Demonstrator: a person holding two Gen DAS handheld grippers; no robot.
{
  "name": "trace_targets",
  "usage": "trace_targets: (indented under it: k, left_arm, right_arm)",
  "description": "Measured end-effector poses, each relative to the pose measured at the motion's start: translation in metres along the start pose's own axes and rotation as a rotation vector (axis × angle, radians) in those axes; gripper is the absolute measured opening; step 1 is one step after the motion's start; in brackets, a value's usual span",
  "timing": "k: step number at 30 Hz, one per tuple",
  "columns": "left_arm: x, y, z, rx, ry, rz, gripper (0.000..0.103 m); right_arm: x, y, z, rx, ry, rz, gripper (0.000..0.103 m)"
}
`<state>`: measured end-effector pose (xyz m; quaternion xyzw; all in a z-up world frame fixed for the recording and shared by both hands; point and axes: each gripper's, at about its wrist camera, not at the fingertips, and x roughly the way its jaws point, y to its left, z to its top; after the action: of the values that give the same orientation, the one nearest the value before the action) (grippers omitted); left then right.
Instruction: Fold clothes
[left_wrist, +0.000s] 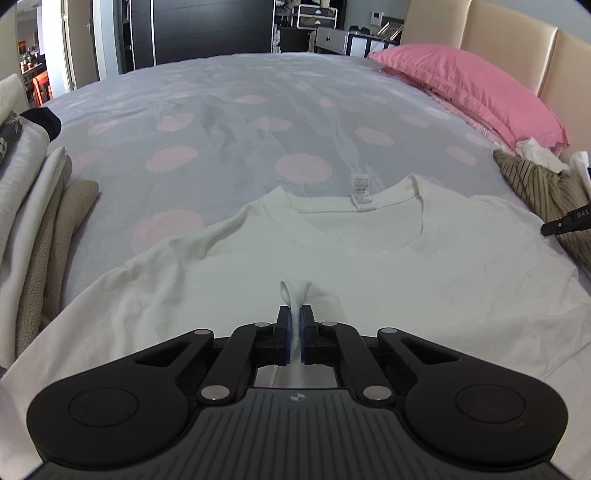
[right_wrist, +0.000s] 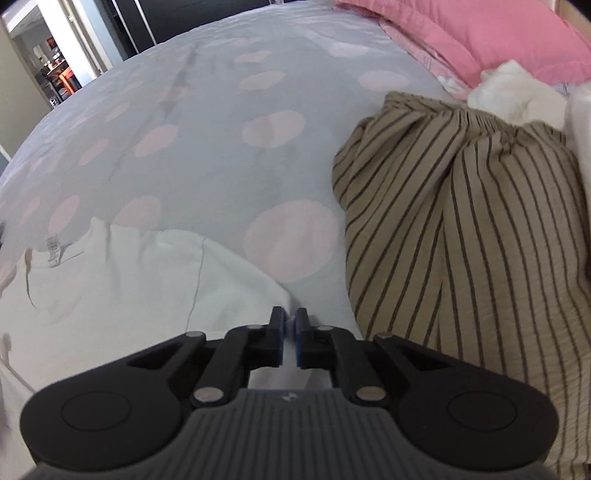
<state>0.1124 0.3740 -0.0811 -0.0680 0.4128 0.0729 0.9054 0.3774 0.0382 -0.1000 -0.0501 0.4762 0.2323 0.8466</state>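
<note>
A white T-shirt (left_wrist: 424, 266) lies spread on the bed, collar and label toward the far side. My left gripper (left_wrist: 295, 314) is shut on a pinched fold of the shirt's white fabric near its middle. In the right wrist view the same white T-shirt (right_wrist: 129, 280) lies at the lower left, and my right gripper (right_wrist: 290, 317) is shut on the edge of its sleeve. The tip of the right gripper shows at the right edge of the left wrist view (left_wrist: 565, 223).
The bed has a grey cover with pink dots (left_wrist: 258, 122). A pink pillow (left_wrist: 472, 85) lies at the headboard. A tan striped garment (right_wrist: 461, 229) sits heaped on the right. Folded beige and white clothes (left_wrist: 40, 206) are stacked at the left.
</note>
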Motion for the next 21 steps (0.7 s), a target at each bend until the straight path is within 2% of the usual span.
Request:
trace_targets:
  k: [4,8,11,13,14,15,17,21]
  left_arm:
    - [-0.021,0.004,0.001,0.004,-0.018,0.043,0.002]
    - [-0.022,0.019,-0.004,-0.062,0.063,0.074,0.002]
    - [-0.010,0.021,-0.013,-0.063,0.136,0.071,0.002]
    - [-0.006,0.023,-0.017,-0.089,0.134,0.049,0.002]
    - [-0.006,0.026,-0.018,-0.116,0.121,0.039,0.007]
    - [-0.009,0.031,-0.019,-0.150,0.109,0.026,0.021]
    - [-0.019,0.038,-0.021,-0.197,0.086,-0.003,0.039]
    - [-0.042,0.036,-0.028,-0.182,0.064,-0.043,0.046]
  right_arm:
    - [-0.019,0.008,0.008,-0.033,-0.089,-0.013,0.005]
    - [-0.016,0.021,0.011,-0.082,-0.137,-0.067,0.005]
    - [-0.004,0.028,0.009,-0.081,-0.120,-0.089,0.005]
    - [0.001,0.028,0.007,-0.079,-0.101,-0.101,0.005]
    - [0.004,0.027,0.006,-0.077,-0.091,-0.106,0.006]
    - [0.003,0.026,0.005,-0.068,-0.090,-0.104,0.009]
    - [-0.008,0.019,0.003,-0.050,-0.115,-0.090,0.014]
    - [-0.035,0.011,-0.007,-0.071,-0.132,-0.065,0.017]
